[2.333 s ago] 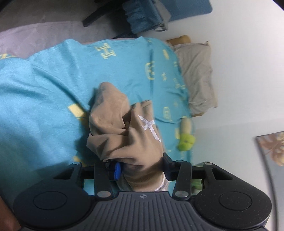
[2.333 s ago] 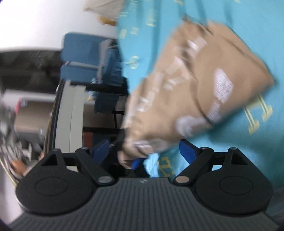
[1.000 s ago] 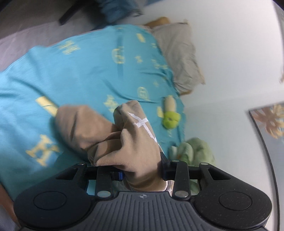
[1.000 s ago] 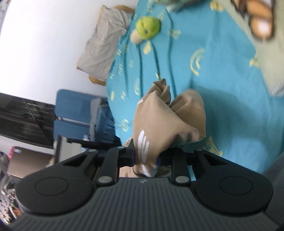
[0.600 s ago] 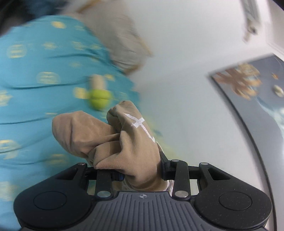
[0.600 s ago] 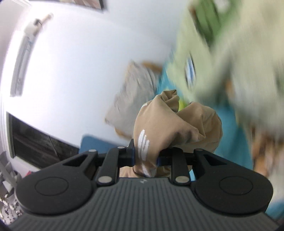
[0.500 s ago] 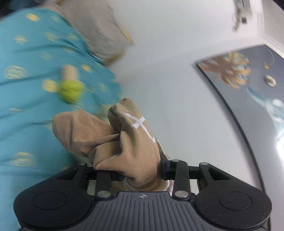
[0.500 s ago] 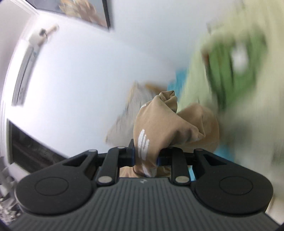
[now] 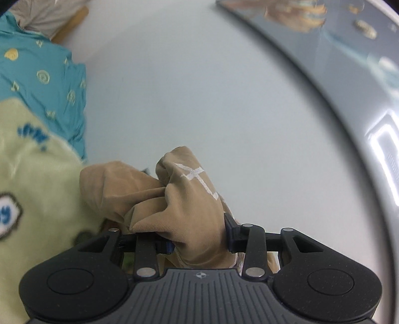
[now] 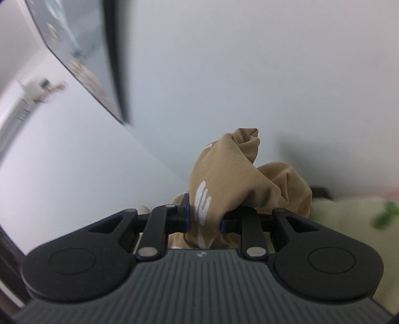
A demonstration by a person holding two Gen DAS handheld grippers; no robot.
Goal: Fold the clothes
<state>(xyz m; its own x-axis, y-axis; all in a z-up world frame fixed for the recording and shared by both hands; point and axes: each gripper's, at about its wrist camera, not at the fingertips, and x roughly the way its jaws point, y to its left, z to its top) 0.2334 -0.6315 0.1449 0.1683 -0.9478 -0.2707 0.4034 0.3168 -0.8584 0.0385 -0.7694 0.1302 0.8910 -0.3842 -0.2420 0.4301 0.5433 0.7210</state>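
A tan garment with white print is bunched in both grippers. In the left wrist view my left gripper [image 9: 198,239] is shut on a wad of the tan garment [image 9: 174,199], which hides the fingertips. In the right wrist view my right gripper [image 10: 204,220] is shut on another part of the tan garment [image 10: 237,179]. Both grippers are raised and point toward the white wall, so the rest of the garment is out of sight below them.
A teal bedsheet with yellow marks [image 9: 37,74] and a pale green plush blanket [image 9: 32,187] lie at the left. A beige pillow [image 9: 42,12] sits at the top left. A framed picture [image 9: 349,49] hangs on the white wall; it also shows in the right wrist view [image 10: 82,49]. Pale green plush [image 10: 349,216] lies at the right.
Both grippers have swung up from facing the bed to facing the wall, each still shut on the tan garment. The bed has slid out toward the frame edges.
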